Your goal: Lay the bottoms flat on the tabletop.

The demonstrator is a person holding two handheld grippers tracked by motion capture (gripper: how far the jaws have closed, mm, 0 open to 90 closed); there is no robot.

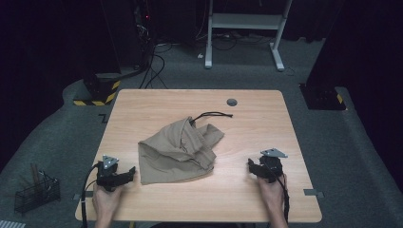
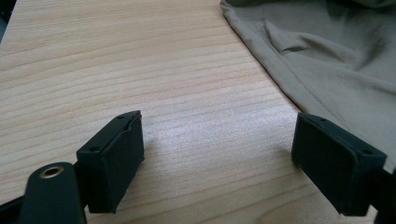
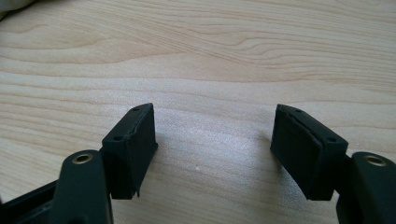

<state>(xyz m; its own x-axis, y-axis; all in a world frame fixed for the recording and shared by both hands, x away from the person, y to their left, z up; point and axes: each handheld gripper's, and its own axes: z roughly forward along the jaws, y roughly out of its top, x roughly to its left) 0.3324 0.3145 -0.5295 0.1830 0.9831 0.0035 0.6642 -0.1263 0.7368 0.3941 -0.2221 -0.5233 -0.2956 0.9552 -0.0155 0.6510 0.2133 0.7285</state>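
My left tool point(image 1: 129, 174) and right tool point(image 1: 252, 167) rest spread and empty on the worktop point(image 1: 256, 118), flanking the crumpled khaki drawstring garment point(image 1: 179, 149).

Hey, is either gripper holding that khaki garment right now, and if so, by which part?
Nothing is held. The left gripper and right gripper both stand open over bare table, apart from the khaki garment.

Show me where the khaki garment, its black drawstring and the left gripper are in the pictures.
khaki garment point(image 1: 178, 152): high view, middle of the crumpled cloth.
black drawstring point(image 1: 216, 113): high view, cord lying on the table beyond the garment.
left gripper point(image 2: 217, 154): left gripper view, midway between its open fingertips.
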